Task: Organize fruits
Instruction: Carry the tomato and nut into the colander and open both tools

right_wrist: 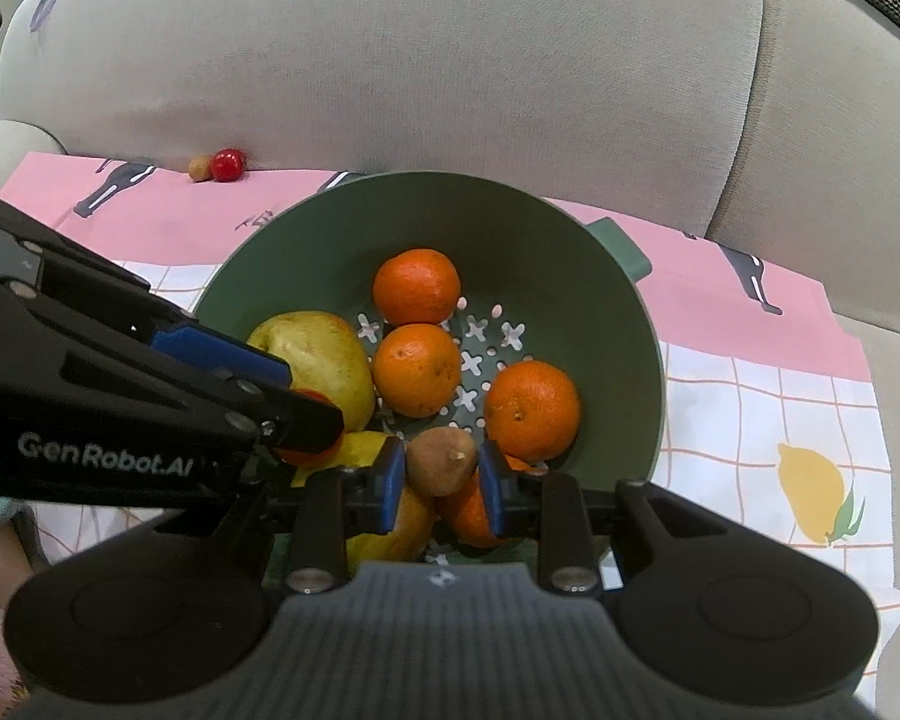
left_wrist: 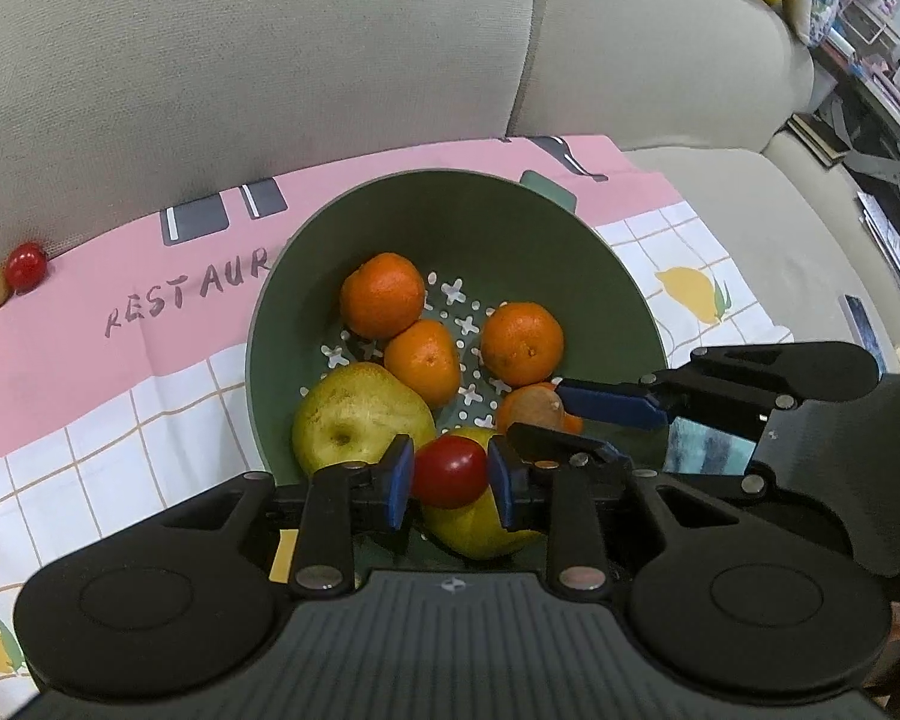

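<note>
Both grippers are over the green colander bowl (left_wrist: 450, 210) and each has a fruit pinched between its blue pads. The left gripper (left_wrist: 450, 477) is closed on a small red tomato-like fruit (left_wrist: 450, 471) at the bottom centre of its view; the right gripper (right_wrist: 441, 474) is closed on a small brown fruit (right_wrist: 439, 461) — maybe a kiwi — low in the centre of its own view. Neither fruit is let go, and both hang just above the pile.

By my judgement the job is mostly done. In the bowl I count three oranges (left_wrist: 383, 295) in plain view, a fourth orange one (right_wrist: 465, 510) partly hidden beneath the right gripper, and two yellow-green pears (left_wrist: 357, 414), one half hidden under the left gripper.

Left outside: one red fruit (right_wrist: 227, 164) and one small brown fruit (right_wrist: 198, 168), touching each other at the upper left of the right wrist view, on the pink cloth (right_wrist: 150, 228) against the sofa back (right_wrist: 390, 60). Those two look like what remains once the held pair is dropped in.
</note>
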Motion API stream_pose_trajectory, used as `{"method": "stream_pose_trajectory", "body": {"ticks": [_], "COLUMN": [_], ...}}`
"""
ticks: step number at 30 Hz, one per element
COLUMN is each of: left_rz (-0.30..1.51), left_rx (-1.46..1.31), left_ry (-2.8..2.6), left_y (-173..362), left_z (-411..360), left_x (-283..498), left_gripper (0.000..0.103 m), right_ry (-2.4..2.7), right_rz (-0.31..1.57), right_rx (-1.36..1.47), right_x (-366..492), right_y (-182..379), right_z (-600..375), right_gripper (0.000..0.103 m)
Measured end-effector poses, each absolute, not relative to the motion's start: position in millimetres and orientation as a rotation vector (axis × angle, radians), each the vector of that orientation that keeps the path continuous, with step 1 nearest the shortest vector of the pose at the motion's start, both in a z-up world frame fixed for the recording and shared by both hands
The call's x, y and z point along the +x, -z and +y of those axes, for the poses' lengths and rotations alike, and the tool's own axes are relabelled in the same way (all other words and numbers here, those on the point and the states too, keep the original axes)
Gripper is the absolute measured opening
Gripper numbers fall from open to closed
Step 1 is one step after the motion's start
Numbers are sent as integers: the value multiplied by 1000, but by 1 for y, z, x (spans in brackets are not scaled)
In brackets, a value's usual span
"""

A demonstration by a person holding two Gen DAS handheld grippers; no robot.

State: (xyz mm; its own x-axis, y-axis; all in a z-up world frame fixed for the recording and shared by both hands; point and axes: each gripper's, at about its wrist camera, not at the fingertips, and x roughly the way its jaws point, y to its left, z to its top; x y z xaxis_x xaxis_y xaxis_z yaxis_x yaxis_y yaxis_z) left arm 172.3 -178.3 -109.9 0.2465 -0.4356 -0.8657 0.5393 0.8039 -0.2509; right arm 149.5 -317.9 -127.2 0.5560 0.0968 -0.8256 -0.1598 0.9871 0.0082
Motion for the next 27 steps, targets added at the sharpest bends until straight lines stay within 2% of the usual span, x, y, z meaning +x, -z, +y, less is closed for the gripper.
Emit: {"method": "stream_pose_trajectory", "body": {"ticks": [8,14,18,25,27], "left_rz": [1181,1187,1178,1123,1095], "left_rx": [78,75,69,41,33], "left_ry": [648,645,642,635,630], "left_y": [111,108,103,85,77], "left_z": [-172,-168,-165,-156,-151], "left_x": [174,171,170,166,165], "left_gripper": [36,42,49,50,50], "right_ry": [-147,-153,-138,-103,-99], "right_rz": [981,981,974,938,926], "right_rx": [-84,-105,-114,-113,-104], "right_x": [151,149,148,142,141], "right_y": [125,122,117,102,97], "right_z": [-315,-312,-312,-312,-312], "right_gripper": [24,26,36,59,63]}}
